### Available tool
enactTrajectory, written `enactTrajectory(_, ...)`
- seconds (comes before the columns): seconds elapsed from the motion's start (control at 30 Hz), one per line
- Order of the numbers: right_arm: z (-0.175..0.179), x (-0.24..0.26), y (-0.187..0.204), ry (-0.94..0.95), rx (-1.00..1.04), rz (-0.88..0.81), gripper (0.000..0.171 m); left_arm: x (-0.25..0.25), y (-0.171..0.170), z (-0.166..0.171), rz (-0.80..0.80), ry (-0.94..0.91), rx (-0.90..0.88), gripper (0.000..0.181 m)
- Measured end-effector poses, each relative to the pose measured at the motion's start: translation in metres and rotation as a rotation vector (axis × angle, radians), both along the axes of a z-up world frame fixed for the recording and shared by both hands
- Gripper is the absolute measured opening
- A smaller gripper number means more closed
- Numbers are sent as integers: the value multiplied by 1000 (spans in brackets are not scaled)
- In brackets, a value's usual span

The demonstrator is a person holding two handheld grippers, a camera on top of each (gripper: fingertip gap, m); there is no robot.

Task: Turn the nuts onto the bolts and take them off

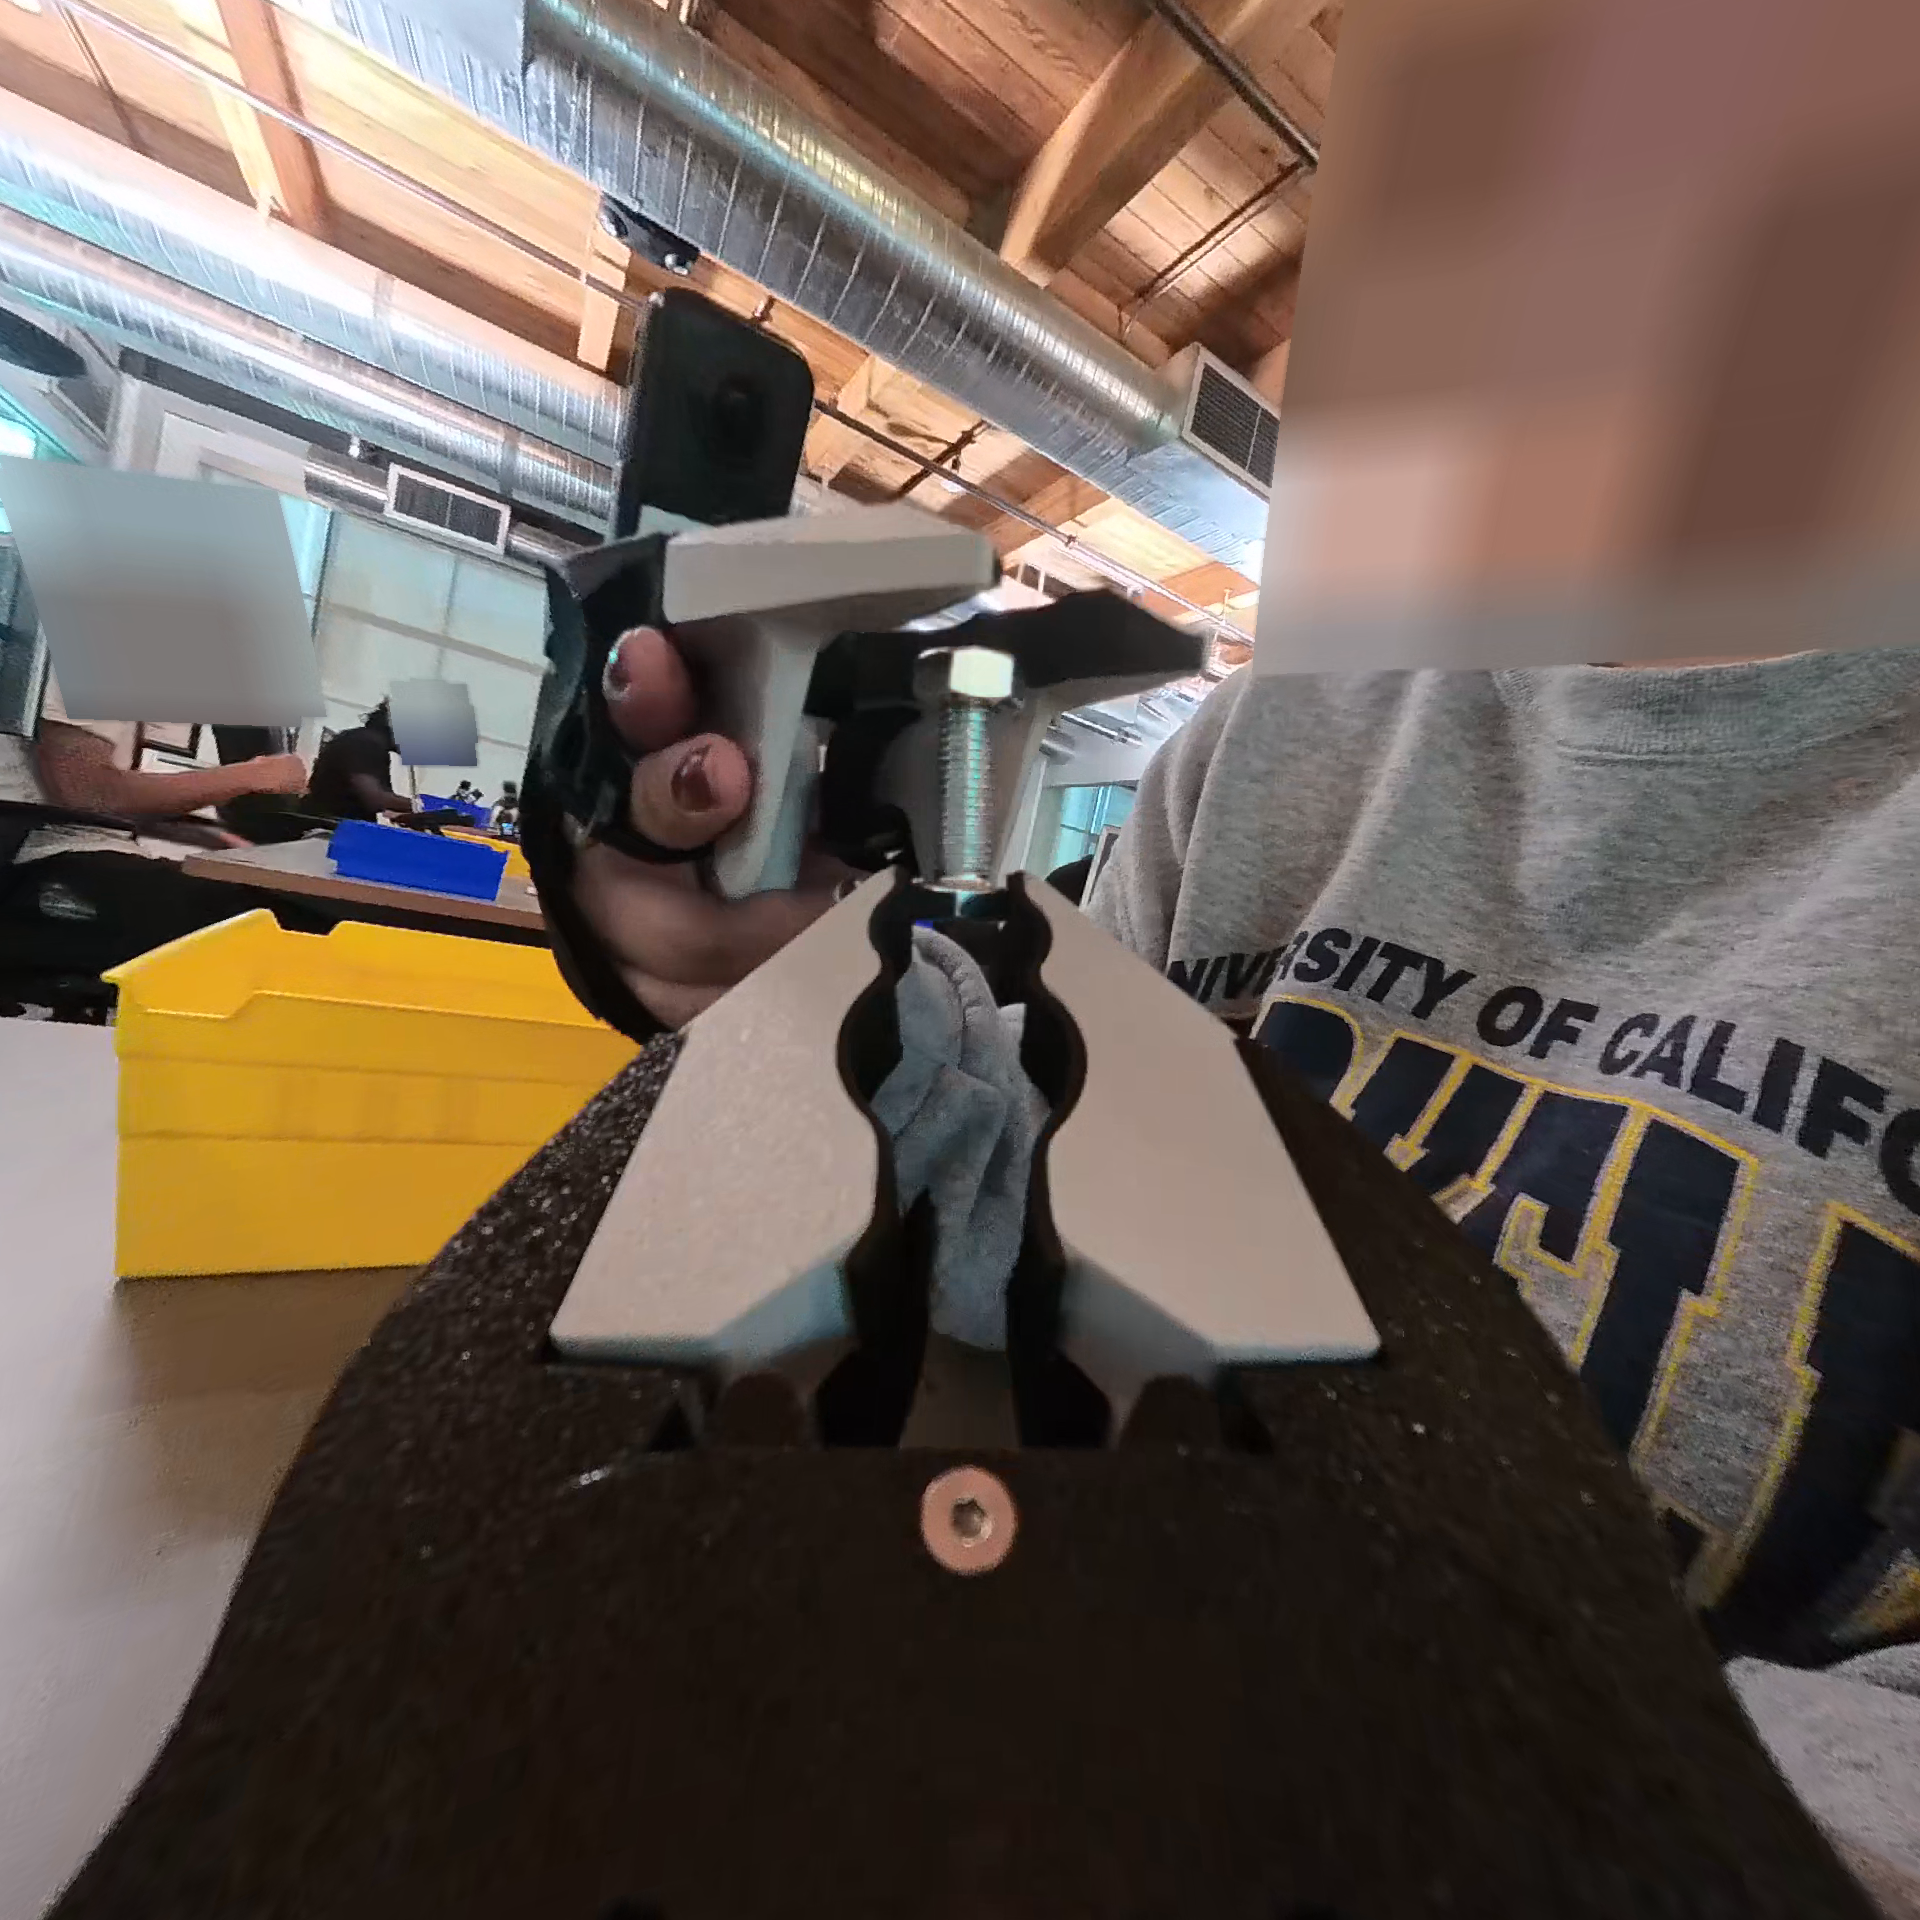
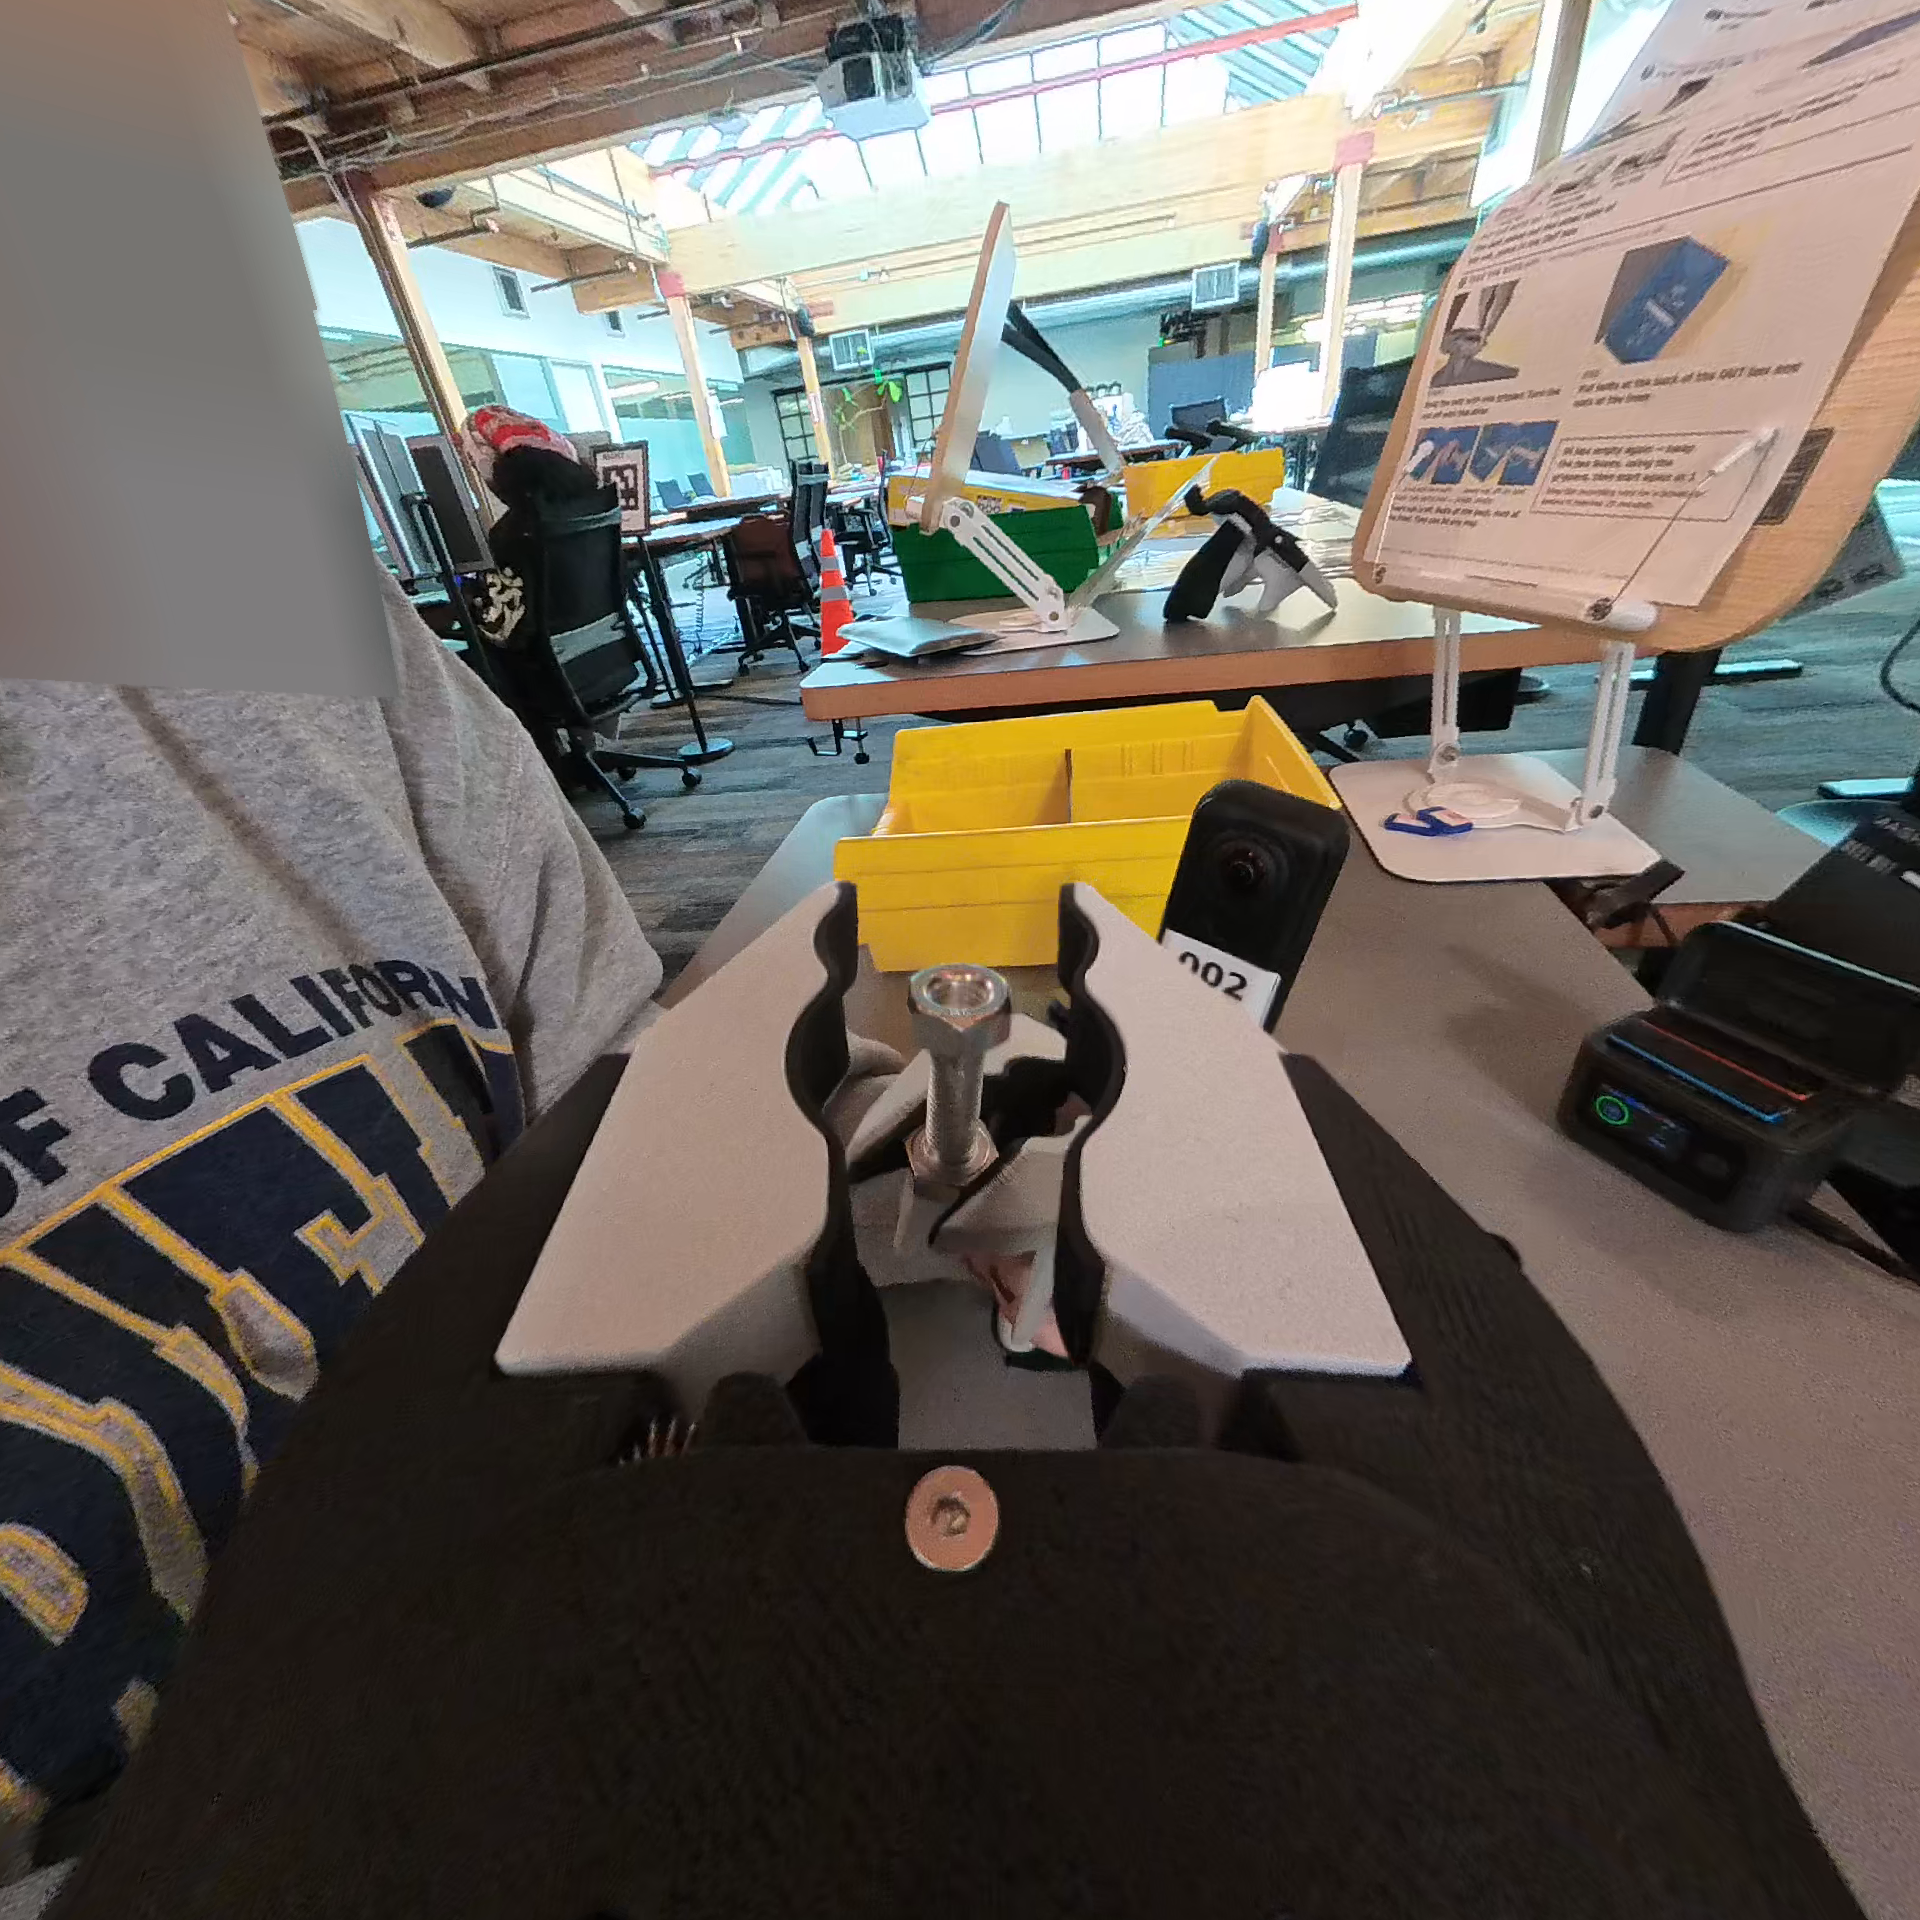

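In the left wrist view, the left gripper (image 1: pixel 958 896) pointed up toward the person's grey sweatshirt (image 1: pixel 1558 935), its grey fingers (image 1: pixel 769 1122) drawn close at the tips and clenched around the nut (image 1: pixel 953 886), of which only a sliver showed. The bolt (image 1: pixel 966 769) rose from there, threaded shank upright, hex head on top. The right gripper (image 1: pixel 971 675) came in from the far side, held by a hand (image 1: pixel 675 790), one finger either side of the bolt's head; whether they pressed it could not be told here. A yellow bin (image 1: pixel 343 1101) sat on the table (image 1: pixel 135 1455) at left.

The right wrist view looked down the right gripper (image 2: pixel 961 966) itself. Its fingers (image 2: pixel 686 1174) stood apart, released, with clear gaps either side of the bolt (image 2: pixel 954 1070), so nothing was held. Here the nut (image 2: pixel 951 1155) showed plainly, low on the shank and pinched in the left gripper's (image 2: pixel 951 1169) tips. Beyond lay a divided yellow bin (image 2: pixel 1039 852), a black camera (image 2: pixel 1252 894), a charging case (image 2: pixel 1745 1101) and a paper stand (image 2: pixel 1662 364).
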State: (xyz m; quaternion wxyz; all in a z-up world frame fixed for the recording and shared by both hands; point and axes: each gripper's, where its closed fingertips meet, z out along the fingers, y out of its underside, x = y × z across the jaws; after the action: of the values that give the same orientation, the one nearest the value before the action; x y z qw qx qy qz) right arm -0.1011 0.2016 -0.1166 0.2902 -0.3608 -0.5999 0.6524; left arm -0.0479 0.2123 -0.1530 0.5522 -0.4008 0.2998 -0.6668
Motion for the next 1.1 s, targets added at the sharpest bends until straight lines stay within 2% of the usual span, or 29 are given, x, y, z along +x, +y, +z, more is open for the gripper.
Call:
enactTrajectory(0.23, -2, 3, -6, -18, -9, 49, 24, -1, -5, 1, -32, -12, 9, 16)
enactTrajectory(0.43, -7, -3, -2, -17, 23, 5, 16, -4, -2, 0, 12, -2, 20, 16)
enactTrajectory(0.6, -9, -13, 13, 15, 76, -113, 16, -13, 14, -3, 185, 36, 34, 16)
enactTrajectory(0.87, -9, -35, 47, 91, 165, -408, 16, -35, 48, -4, 593, 78, 50, 15)
enactTrajectory(1.1, -10, -54, 67, 148, 92, -627, 17, -60, 67, -9, 881, 135, 43, 16)
